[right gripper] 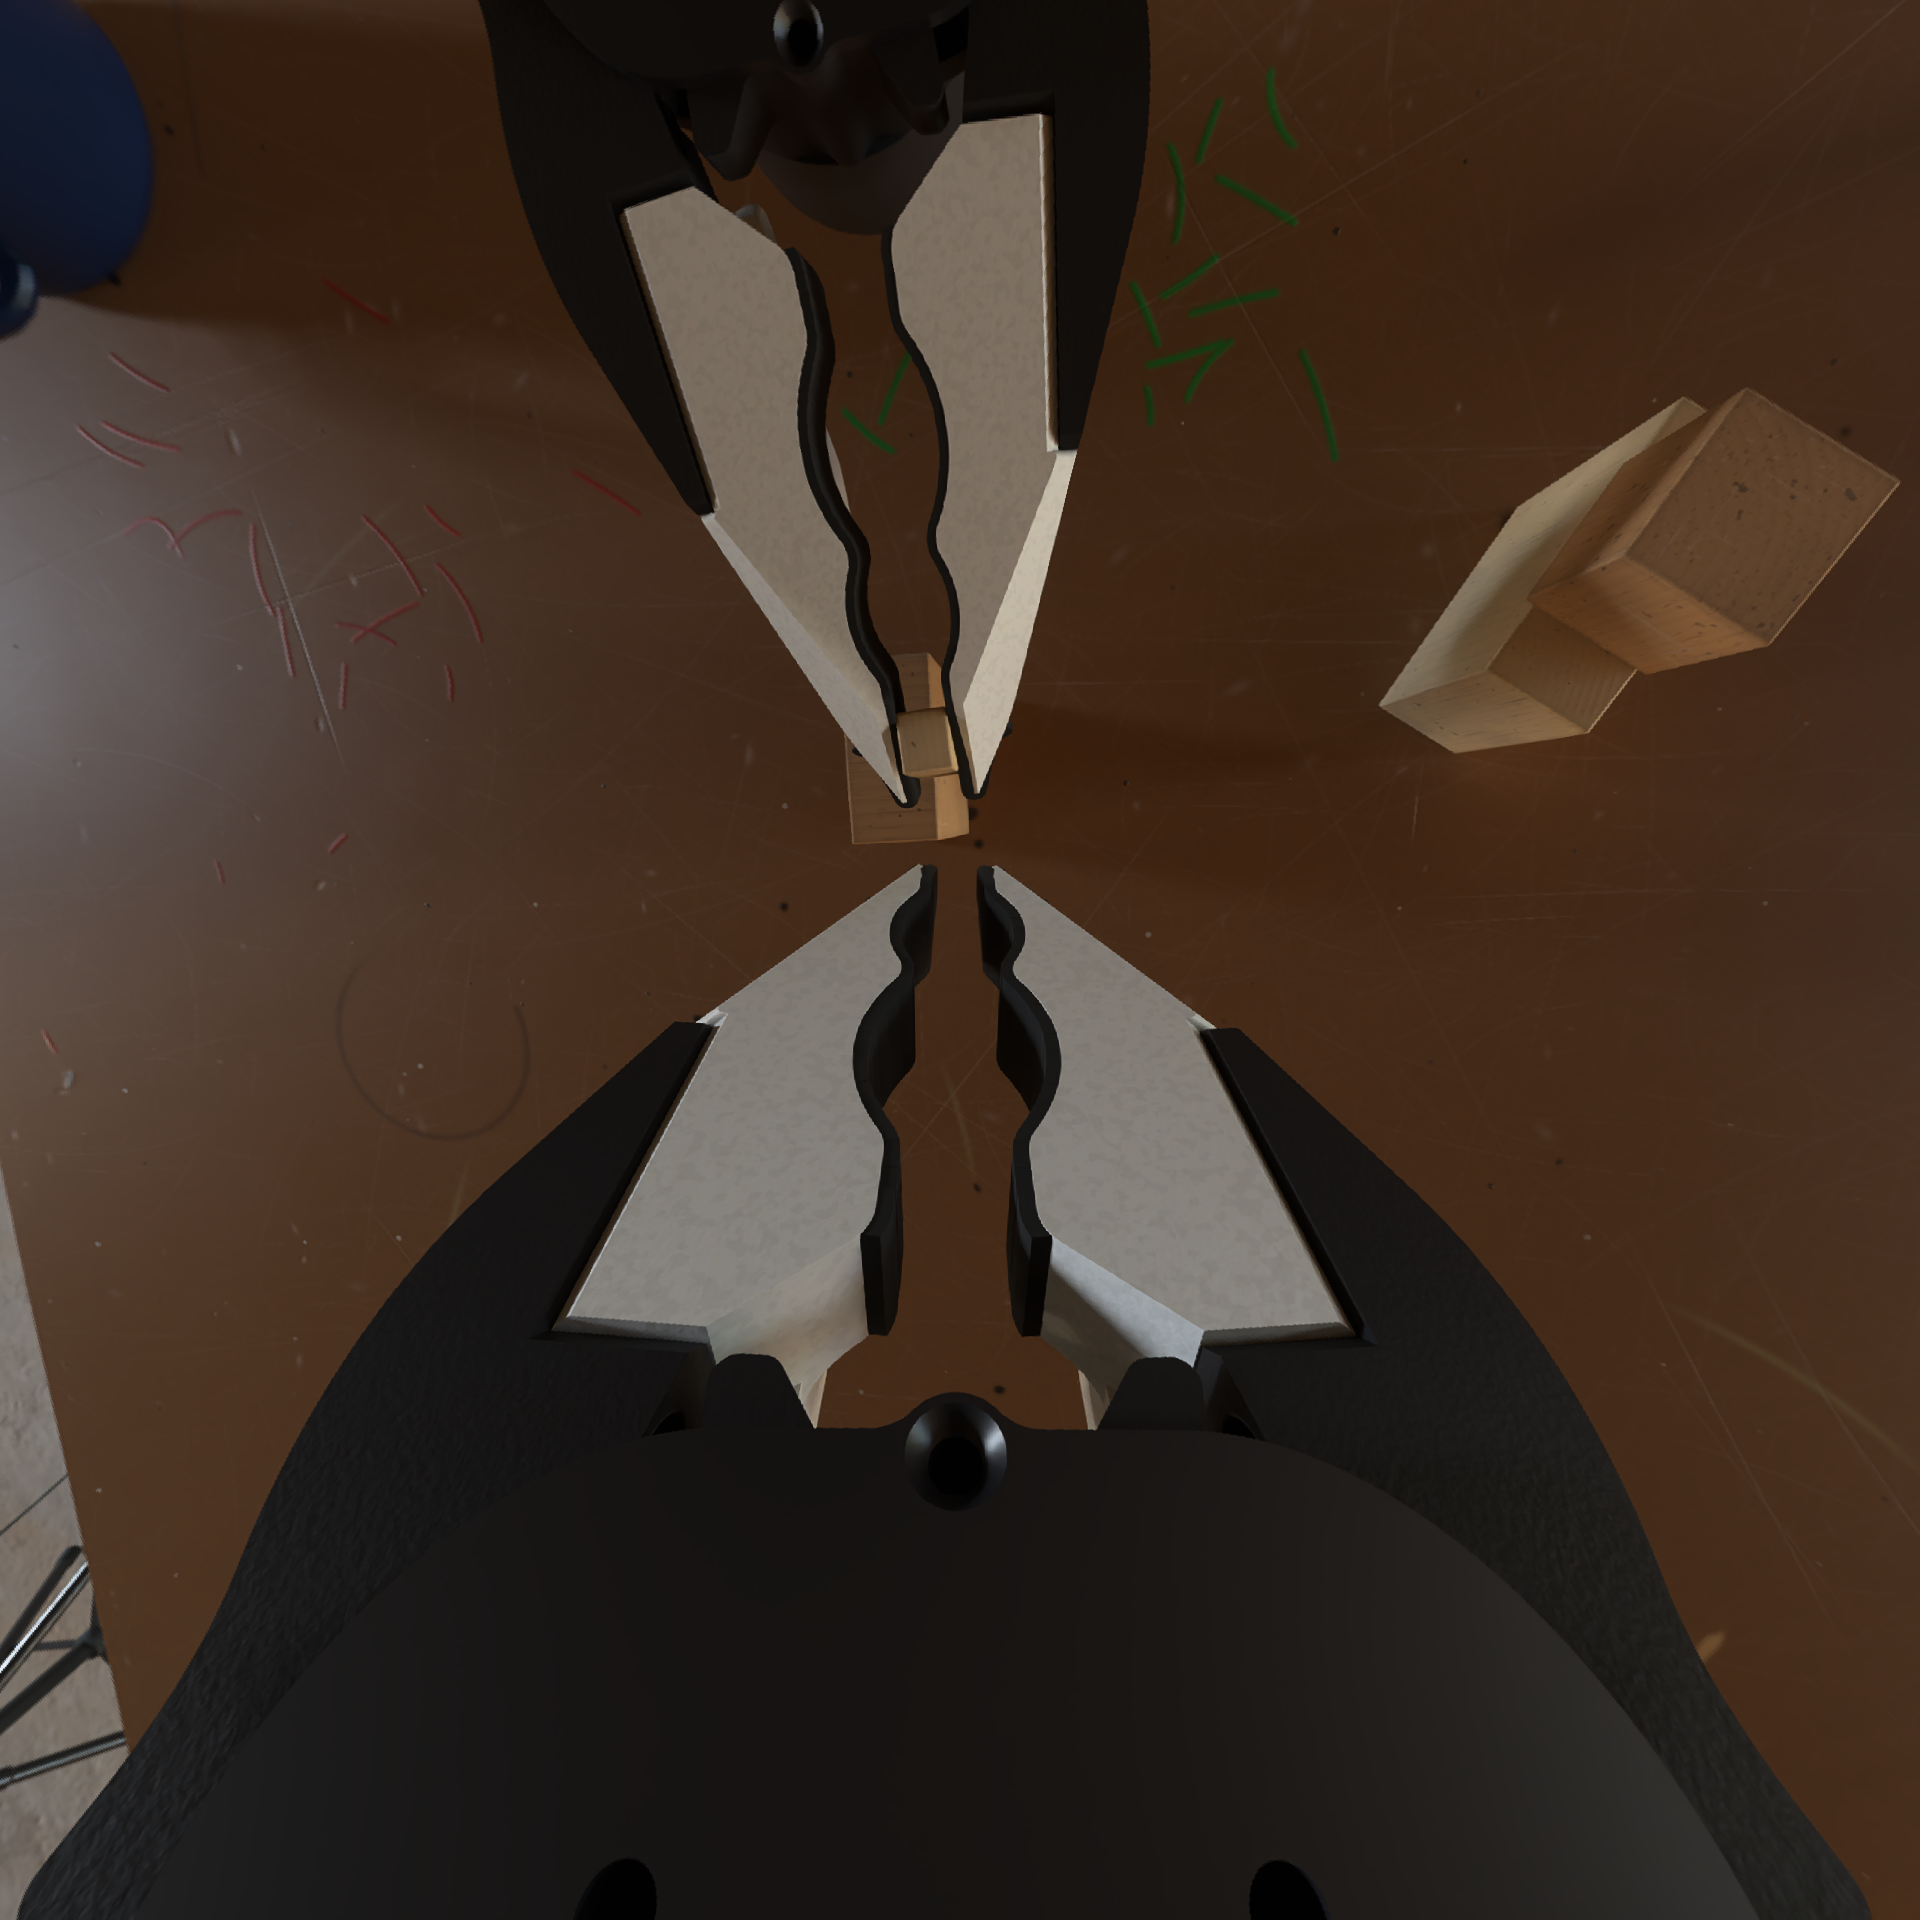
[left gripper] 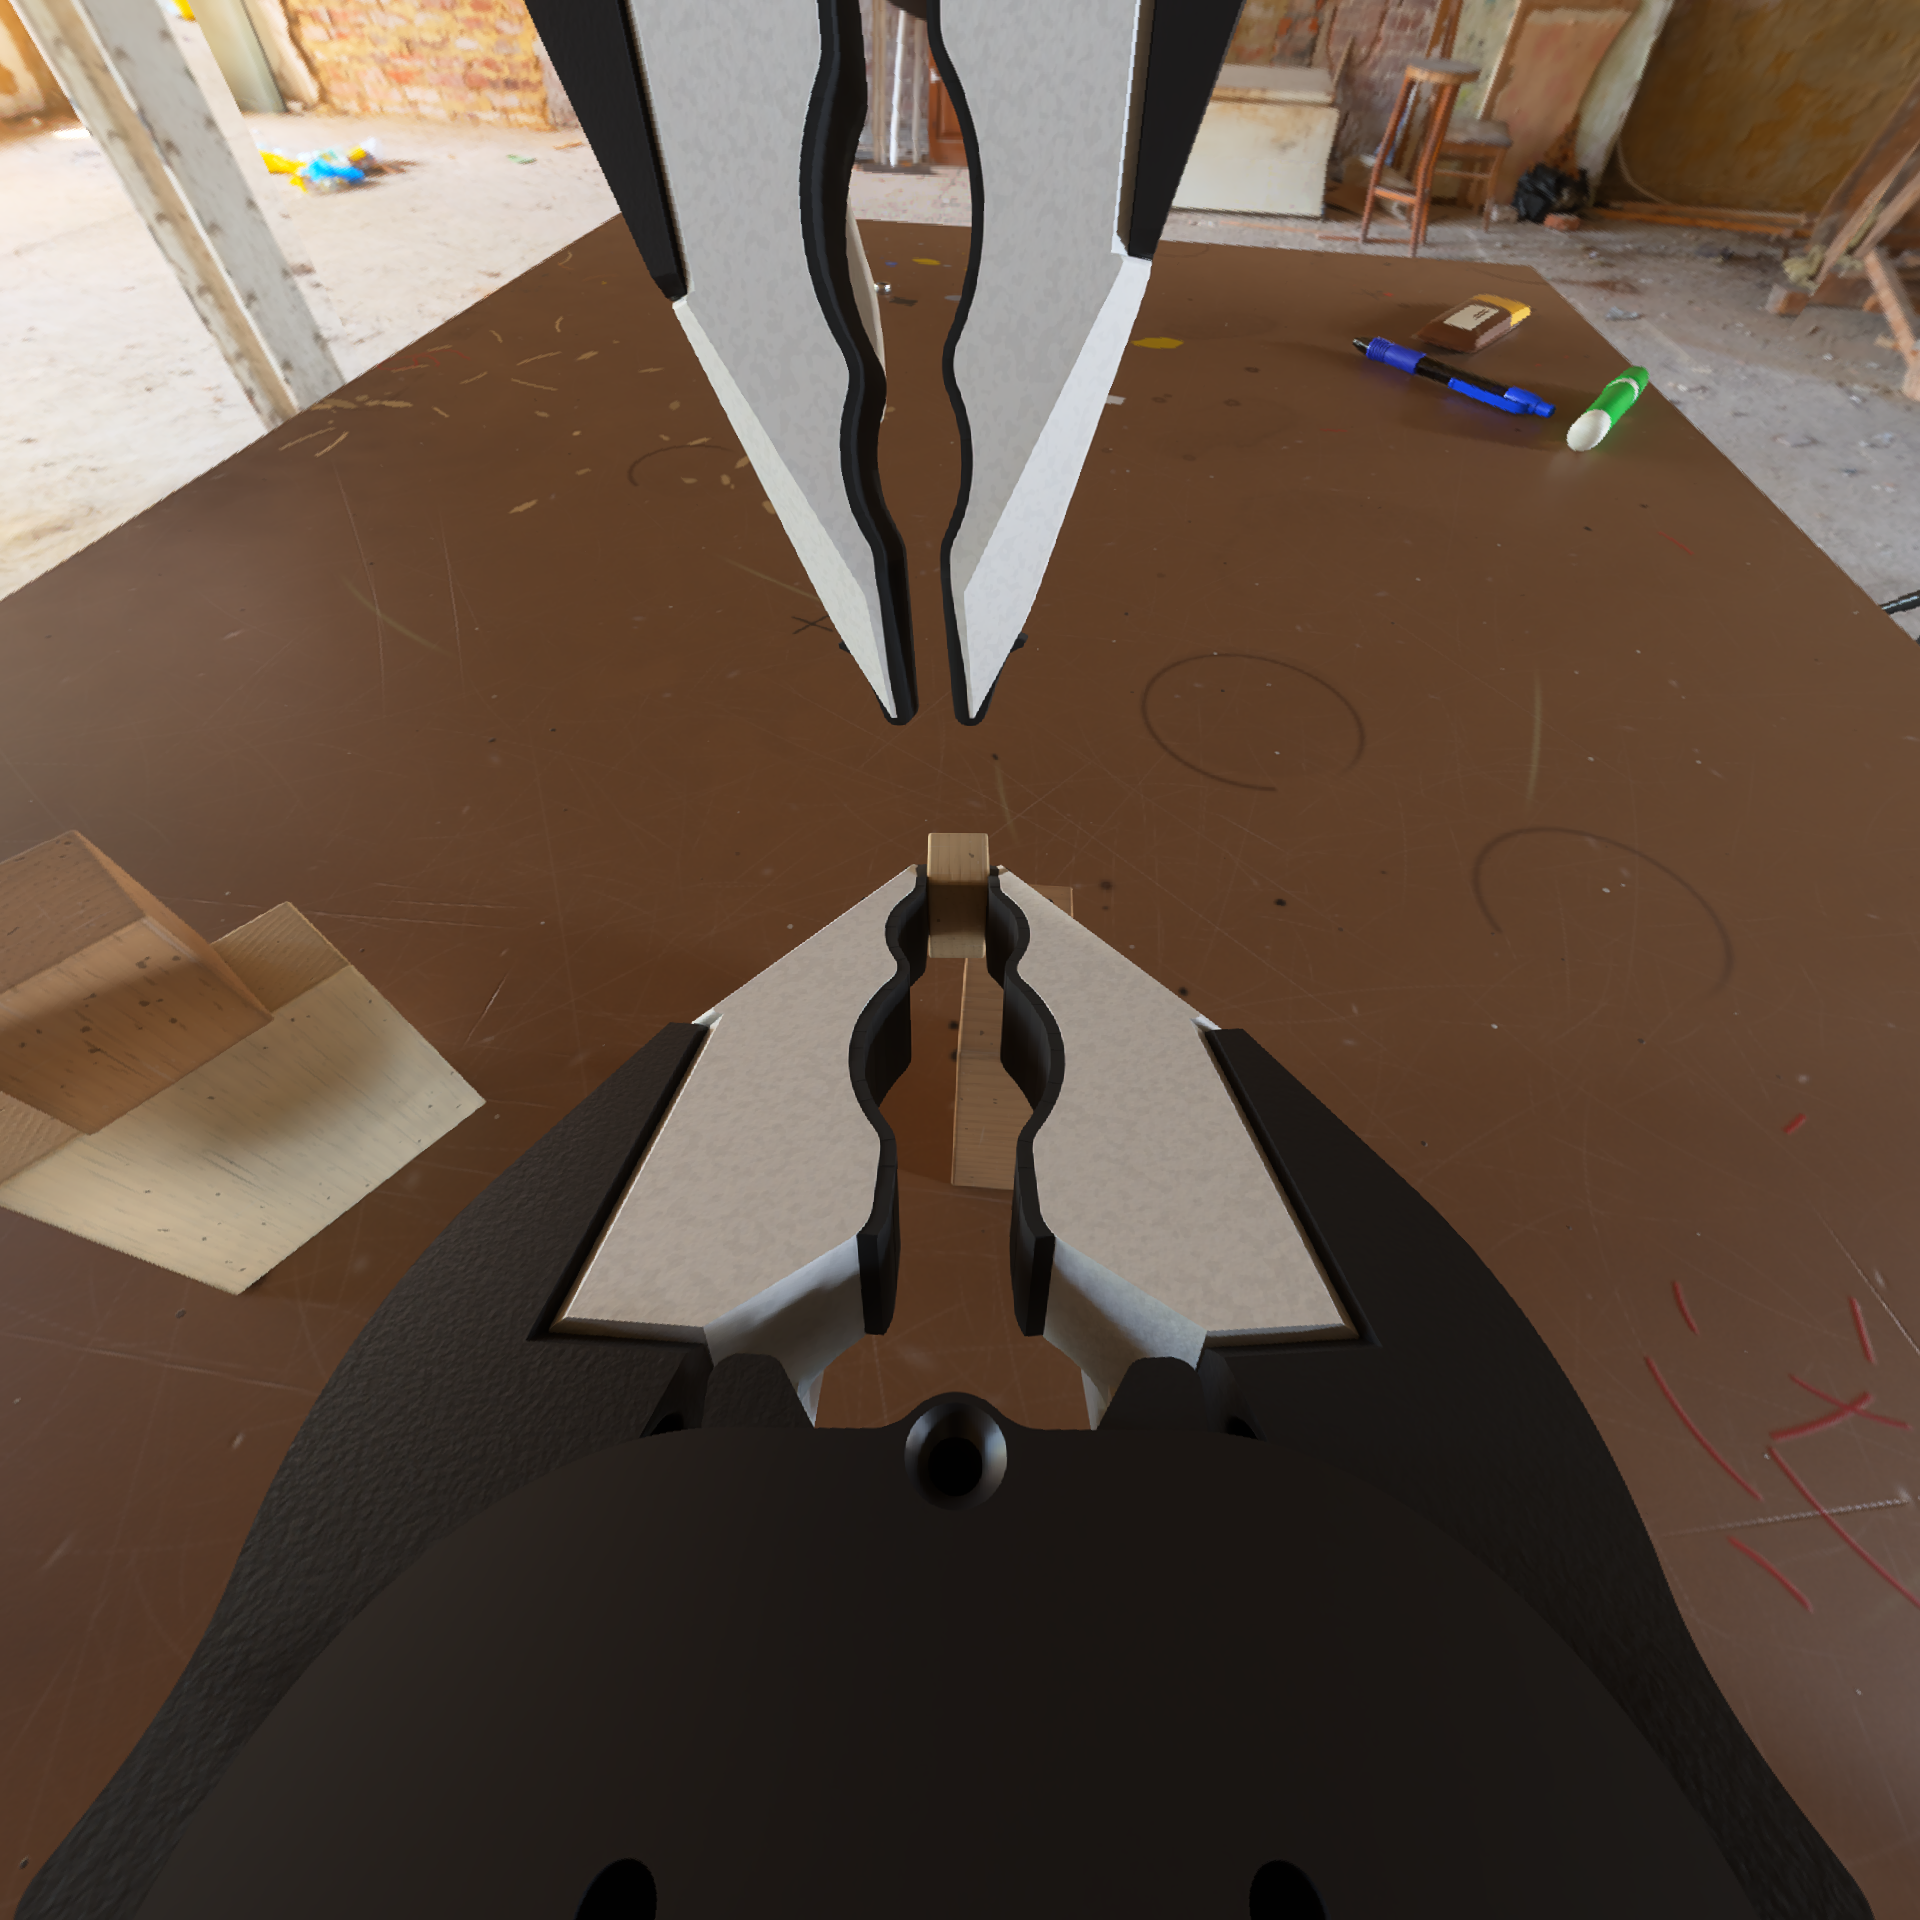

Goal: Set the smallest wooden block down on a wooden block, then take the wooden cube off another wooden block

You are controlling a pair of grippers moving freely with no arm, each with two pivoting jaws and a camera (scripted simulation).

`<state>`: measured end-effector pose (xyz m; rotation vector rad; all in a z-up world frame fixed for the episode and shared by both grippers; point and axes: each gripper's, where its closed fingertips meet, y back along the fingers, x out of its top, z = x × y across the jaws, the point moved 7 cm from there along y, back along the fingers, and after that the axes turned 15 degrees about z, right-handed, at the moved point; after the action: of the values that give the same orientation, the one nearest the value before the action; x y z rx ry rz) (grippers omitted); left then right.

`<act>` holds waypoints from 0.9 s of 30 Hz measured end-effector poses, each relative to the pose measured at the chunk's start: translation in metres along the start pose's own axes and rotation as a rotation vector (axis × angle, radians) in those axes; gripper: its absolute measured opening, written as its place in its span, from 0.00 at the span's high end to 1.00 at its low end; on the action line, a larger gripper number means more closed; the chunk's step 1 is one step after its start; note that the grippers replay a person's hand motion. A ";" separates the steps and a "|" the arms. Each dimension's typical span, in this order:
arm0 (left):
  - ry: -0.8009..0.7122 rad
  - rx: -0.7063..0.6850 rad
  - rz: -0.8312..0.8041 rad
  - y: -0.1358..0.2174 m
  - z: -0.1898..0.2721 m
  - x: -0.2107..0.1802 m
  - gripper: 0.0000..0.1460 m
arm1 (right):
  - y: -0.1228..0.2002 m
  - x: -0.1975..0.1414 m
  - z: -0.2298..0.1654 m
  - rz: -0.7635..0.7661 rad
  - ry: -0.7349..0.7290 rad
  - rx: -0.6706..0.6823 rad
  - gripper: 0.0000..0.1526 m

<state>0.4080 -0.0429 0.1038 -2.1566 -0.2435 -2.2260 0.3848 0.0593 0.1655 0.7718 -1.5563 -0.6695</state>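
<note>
My left gripper [left gripper: 956, 883] is shut on the smallest wooden block [left gripper: 956, 896], held at the fingertips over a longer wooden block [left gripper: 985, 1091] lying on the brown table; I cannot tell if they touch. The right wrist view shows the same: left gripper [right gripper: 935, 795], small block [right gripper: 923, 740], lower block [right gripper: 902, 823]. My right gripper [right gripper: 956, 878] is empty, its jaws nearly together with a narrow gap, just short of them; it points down in the left wrist view [left gripper: 935, 717]. The wooden cube [left gripper: 104, 997] [right gripper: 1745, 540] sits on a pale flat block [left gripper: 270, 1153] [right gripper: 1496, 665].
A blue pen [left gripper: 1455, 379], a green marker [left gripper: 1608, 407] and a small brown and yellow block [left gripper: 1475, 320] lie at the far right of the table [left gripper: 1351, 1039]. A wooden chair [left gripper: 1434, 145] and a white post [left gripper: 208, 260] stand beyond the table's edges.
</note>
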 end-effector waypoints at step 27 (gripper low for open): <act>0.032 -0.004 -0.006 -0.002 -0.001 0.000 0.94 | 0.000 -0.012 0.003 0.202 -0.134 0.008 0.95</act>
<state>0.4068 -0.0413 0.1037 -2.1236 -0.2448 -2.2635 0.3824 0.0686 0.1582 0.5748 -1.7328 -0.5751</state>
